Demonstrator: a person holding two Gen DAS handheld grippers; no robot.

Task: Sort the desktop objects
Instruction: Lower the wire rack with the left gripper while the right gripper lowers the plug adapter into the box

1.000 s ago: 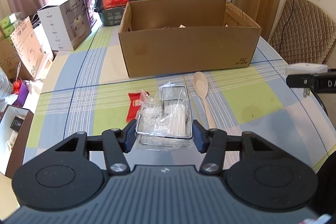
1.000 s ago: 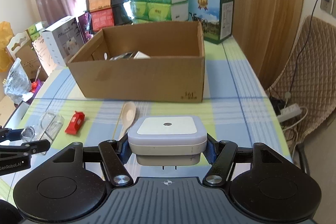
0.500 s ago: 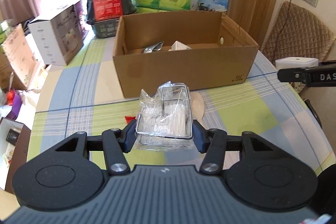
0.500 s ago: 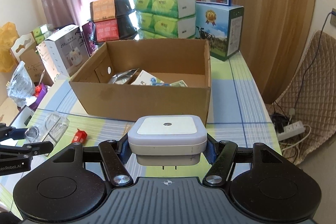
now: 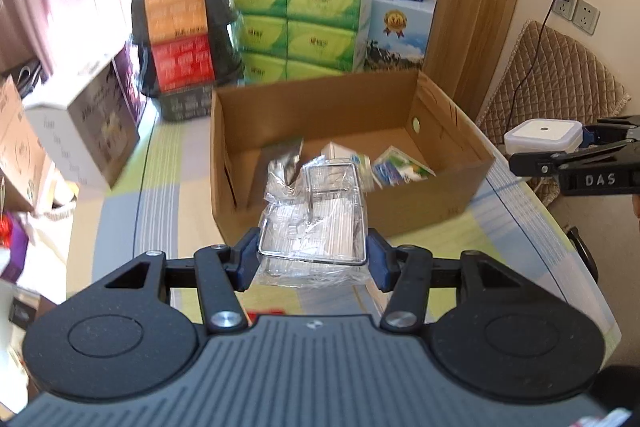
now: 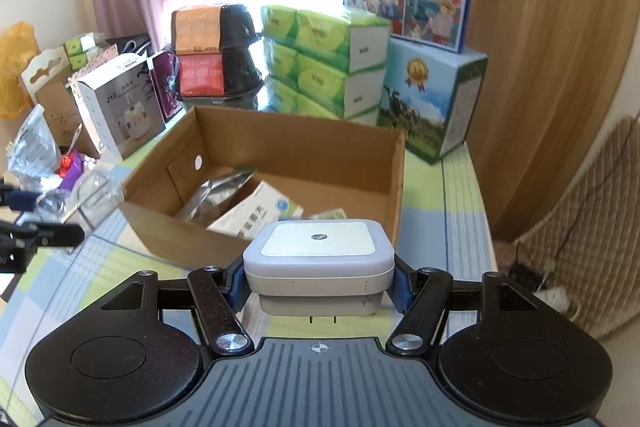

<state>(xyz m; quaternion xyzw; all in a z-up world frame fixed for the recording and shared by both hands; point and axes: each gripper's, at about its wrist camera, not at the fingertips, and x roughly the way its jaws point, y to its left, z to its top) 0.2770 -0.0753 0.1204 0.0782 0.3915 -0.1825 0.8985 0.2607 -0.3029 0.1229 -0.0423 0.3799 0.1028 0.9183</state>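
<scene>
Left gripper (image 5: 312, 261): jaws clamp clear plastic packet (image 5: 314, 227) | Right gripper (image 6: 319, 289): jaws clamp white night light (image 6: 318, 259) | Both held near cardboard box (image 6: 280, 163) on bench (image 5: 500, 227)

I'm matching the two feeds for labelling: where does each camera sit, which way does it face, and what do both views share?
Left wrist: on the left gripper, facing forward over its fingers to the cardboard box; it grips a clear plastic container; the right gripper shows at the right edge.
Right wrist: on the right gripper, which holds a white night light, facing the box's right end; the left gripper shows at the left edge.
Shared: the box, green tissue packs, the checked tablecloth.
</scene>
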